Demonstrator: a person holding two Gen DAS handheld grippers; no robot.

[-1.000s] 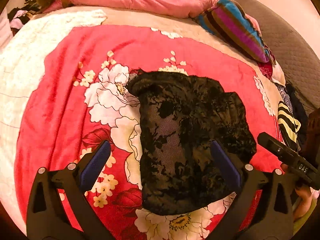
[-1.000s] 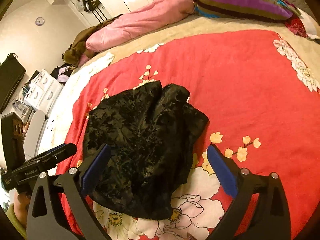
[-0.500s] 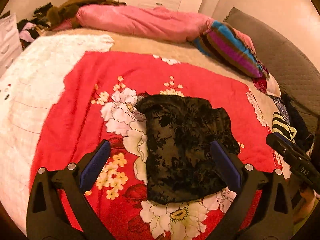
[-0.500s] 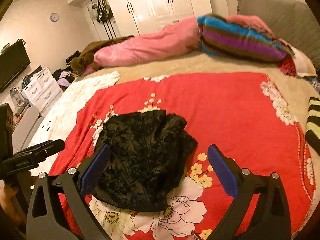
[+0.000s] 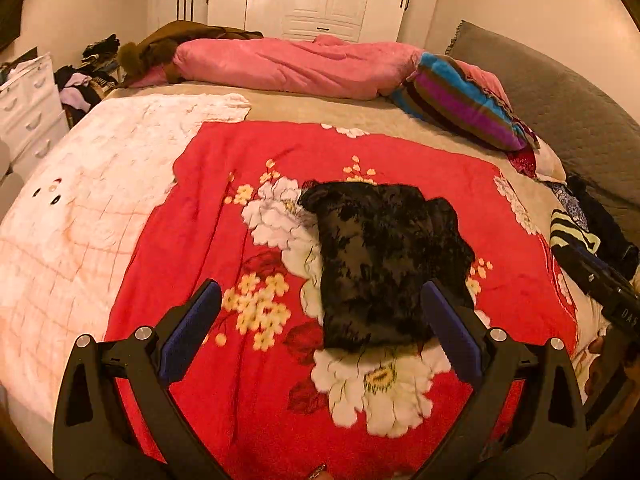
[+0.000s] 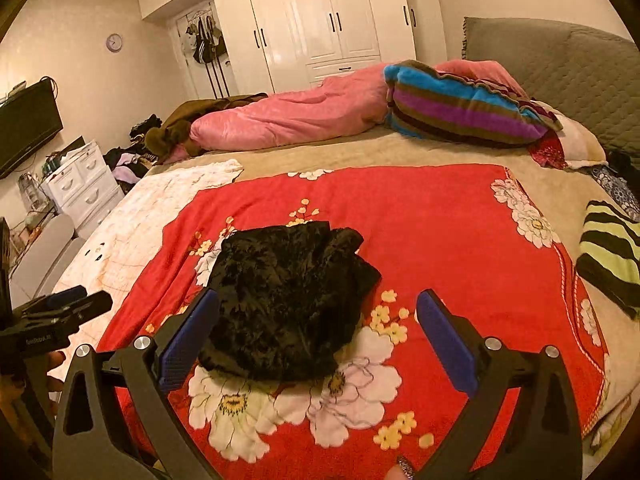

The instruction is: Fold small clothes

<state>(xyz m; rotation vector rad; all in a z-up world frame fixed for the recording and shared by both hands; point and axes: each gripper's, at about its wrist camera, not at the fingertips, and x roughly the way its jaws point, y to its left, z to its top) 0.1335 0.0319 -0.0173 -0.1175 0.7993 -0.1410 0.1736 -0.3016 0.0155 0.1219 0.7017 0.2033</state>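
A wide bed (image 5: 280,108) fills both views, and across its middle spreads the red floral blanket (image 5: 208,216), its far edge stopping short of the pink duvet (image 5: 288,64) and the striped pillow (image 6: 460,108). To the left lies a white quilted cover (image 5: 80,200), flat and open. Plenty of bare red shows on every side of the black lace garment (image 5: 384,256), which sits folded in a compact bundle near the blanket's centre, its near edge resting on a big white flower. At the bed's right edge lies a black-and-green striped piece (image 6: 608,256). Left gripper (image 5: 320,320) hangs above the blanket, jaws spread wide, holding nothing. Right gripper (image 6: 320,328) likewise: wide apart, empty, clear of the fabric.
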